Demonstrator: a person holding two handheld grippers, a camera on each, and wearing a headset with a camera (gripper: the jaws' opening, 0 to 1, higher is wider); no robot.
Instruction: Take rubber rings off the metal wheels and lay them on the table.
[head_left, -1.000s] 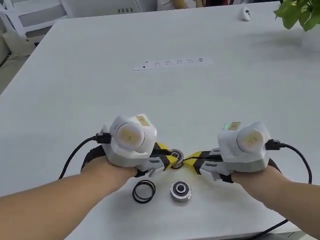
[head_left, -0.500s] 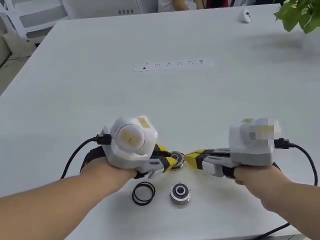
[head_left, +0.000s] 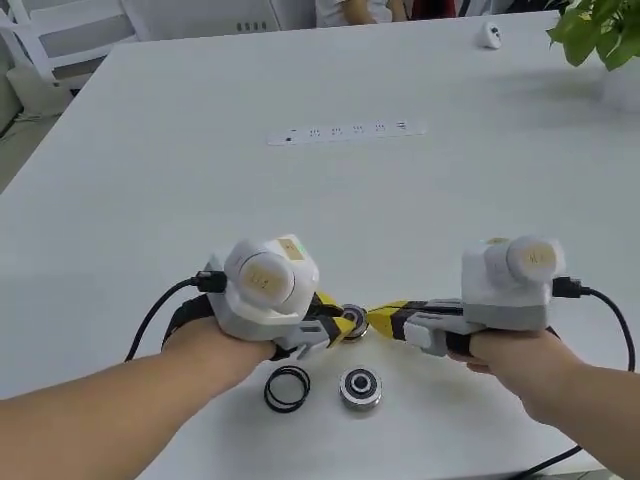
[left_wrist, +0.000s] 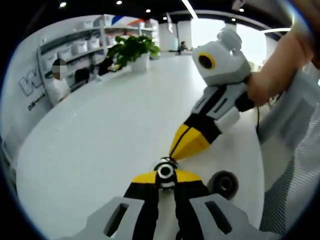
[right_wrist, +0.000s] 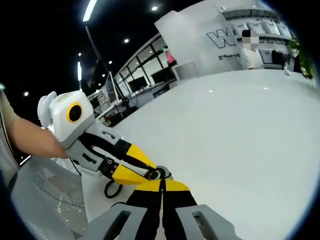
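Roll of the right gripper (head_left: 374, 318) is the change: within the last second its body has turned upright, clenched jaw tips staying at the metal wheel (left_wrist: 165, 172), which the left gripper (head_left: 342, 324) clamps. We judge a ring is being worked off; whether one is pinched we cannot tell. Nearer us than that wheel lie loose rubber rings (head_left: 287, 386) and a second wheel (head_left: 360, 386). Beyond it, wall lettering (right_wrist: 216, 36) begins "W"; the rest is unreadable.

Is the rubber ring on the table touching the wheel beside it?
No, bare table shows between the rubber ring and the wheel in the head view.
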